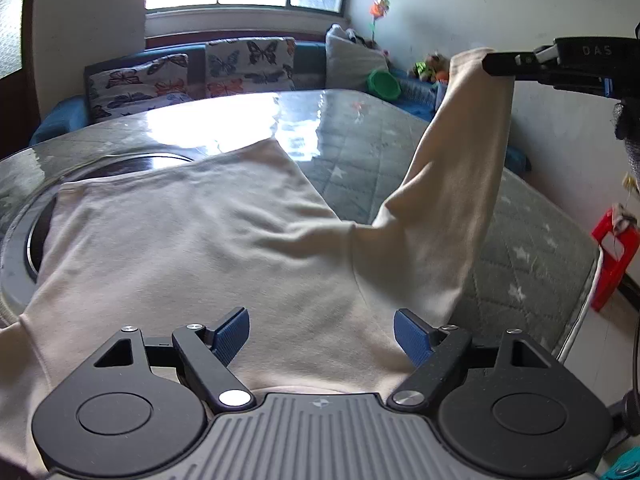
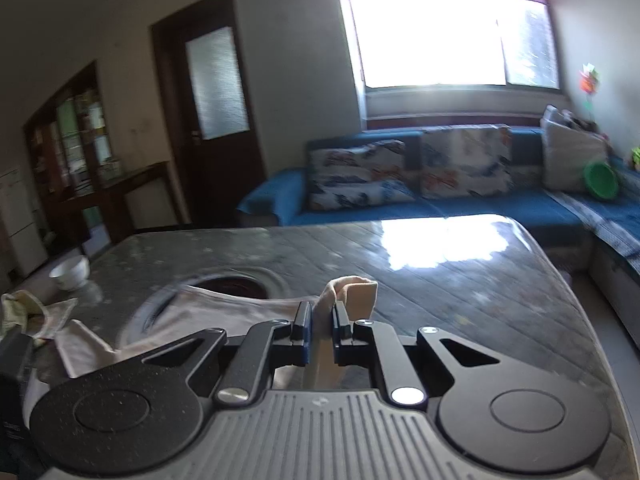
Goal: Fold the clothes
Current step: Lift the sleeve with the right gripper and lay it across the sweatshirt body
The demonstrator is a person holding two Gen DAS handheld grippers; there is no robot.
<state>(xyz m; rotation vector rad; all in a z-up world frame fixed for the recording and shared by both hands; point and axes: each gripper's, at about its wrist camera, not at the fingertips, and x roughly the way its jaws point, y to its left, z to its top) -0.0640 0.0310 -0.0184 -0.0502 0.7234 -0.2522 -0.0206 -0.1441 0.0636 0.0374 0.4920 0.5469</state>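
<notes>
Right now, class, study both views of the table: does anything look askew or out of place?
Yes. The cream top lies flat, but its sleeve is pulled up off the table, pinched in the right gripper. A crumpled cloth and a white bowl sit at the far edge.

Right gripper (image 2: 321, 330), jaws clamped on cream sleeve (image 2: 352, 294), above table (image 2: 460, 300).

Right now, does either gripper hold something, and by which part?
The right gripper holds the cream garment by the end of its sleeve, lifted above the table. The left gripper holds nothing.
</notes>
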